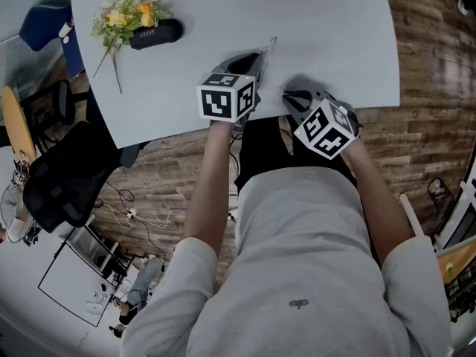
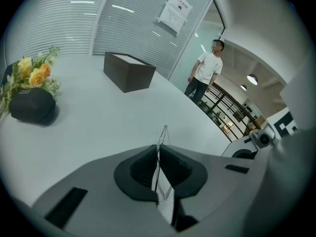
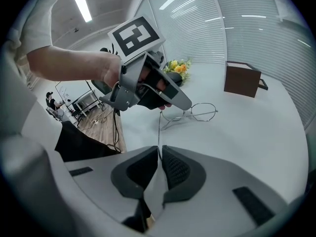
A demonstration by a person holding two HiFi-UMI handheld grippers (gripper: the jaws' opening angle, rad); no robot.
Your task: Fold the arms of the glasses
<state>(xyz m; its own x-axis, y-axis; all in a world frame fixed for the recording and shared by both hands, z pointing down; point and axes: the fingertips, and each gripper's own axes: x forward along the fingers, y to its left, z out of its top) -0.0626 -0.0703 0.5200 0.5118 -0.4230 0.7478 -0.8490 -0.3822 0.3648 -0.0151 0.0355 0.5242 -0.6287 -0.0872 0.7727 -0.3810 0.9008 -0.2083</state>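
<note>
Holds glasses [image 3: 201,111] frame clenched in left claw [image 2: 159,152]; pinches one arm [image 3: 159,130] in right claw [image 3: 160,151], near worktop [image 1: 320,43] edge.

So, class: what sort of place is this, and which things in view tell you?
Probably an office or meeting room: a large pale grey table, a black office chair on wood-plank floor, and a glass partition wall with slatted blinds bearing a white paper notice.

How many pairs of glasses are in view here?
1. The thin wire-framed glasses are at the near edge of the white table, held by the left gripper and the right gripper. The closed black case might hide another.
</note>
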